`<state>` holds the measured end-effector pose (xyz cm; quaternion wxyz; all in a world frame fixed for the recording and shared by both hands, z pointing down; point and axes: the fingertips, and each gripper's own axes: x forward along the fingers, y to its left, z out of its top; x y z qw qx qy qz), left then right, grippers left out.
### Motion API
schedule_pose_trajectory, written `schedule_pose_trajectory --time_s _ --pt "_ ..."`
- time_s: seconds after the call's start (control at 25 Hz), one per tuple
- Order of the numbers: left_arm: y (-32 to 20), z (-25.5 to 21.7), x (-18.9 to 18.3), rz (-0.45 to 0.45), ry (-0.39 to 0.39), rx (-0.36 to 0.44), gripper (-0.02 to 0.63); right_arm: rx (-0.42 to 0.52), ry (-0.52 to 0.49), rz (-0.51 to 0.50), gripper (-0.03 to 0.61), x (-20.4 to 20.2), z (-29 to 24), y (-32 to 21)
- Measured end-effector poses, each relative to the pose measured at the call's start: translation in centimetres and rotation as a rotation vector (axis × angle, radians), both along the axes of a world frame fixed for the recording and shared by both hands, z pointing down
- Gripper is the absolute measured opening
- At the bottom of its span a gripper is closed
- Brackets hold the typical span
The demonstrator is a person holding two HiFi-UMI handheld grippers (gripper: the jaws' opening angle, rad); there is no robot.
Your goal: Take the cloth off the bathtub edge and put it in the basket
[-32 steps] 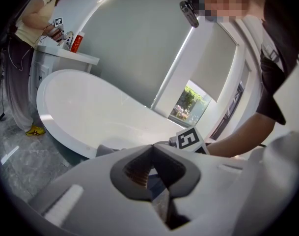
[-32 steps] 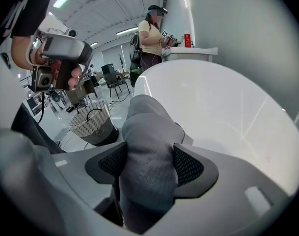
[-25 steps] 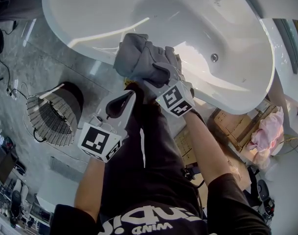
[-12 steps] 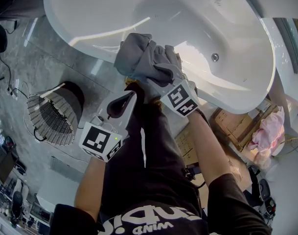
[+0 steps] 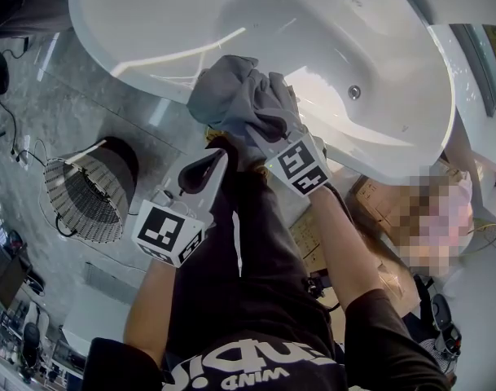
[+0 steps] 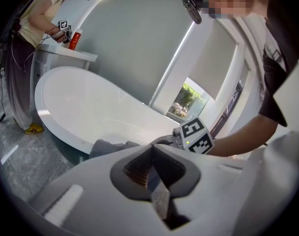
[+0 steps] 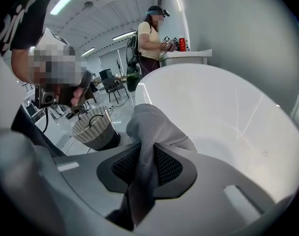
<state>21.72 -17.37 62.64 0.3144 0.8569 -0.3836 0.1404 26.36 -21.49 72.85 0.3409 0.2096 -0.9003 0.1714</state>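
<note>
The white bathtub (image 5: 329,23) is smooth and shiny, shaped like a long egg, with a small round drain (image 5: 354,92) in its bottom. The grey cloth (image 5: 239,96) sits bunched up on the near edge of the tub. It looks soft and has many folds. The right gripper (image 5: 264,129) is closing its jaws on the cloth. In the right gripper view the cloth (image 7: 149,132) is pinched between the two dark, bumpy pads, and the jaw tips are hidden under it in the head view. The left gripper (image 5: 205,169) is clenched with nothing in it and is held just beside the cloth, below the tub edge. The basket (image 5: 85,194) stands on the grey, glossy floor (image 5: 68,104), well apart from the tub. It is round and woven, with a thin handle. Its inside looks dark and is hard to make out.
</note>
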Motion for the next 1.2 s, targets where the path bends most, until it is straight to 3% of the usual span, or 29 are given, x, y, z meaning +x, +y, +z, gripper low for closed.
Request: schedule_pose_trajectory --time_s 0.28,0.68,1.2 --pt "-0.5 -3.6 -0.5 -0.014 0.001 0.01 -0.002 -0.012 -0.008 0.032 0.074 1.2 -4.1 0.8" --pt "-0.2 -13.4 0.0 -0.001 0.015 0.07 -0.002 0.019 -0.072 0.116 0.074 4.2 -16.6 2.0" --pt "0.4 -22.9 1.9 0.084 0.048 0.212 -0.002 0.135 -0.185 0.189 0.074 5.4 -29.5 3.4"
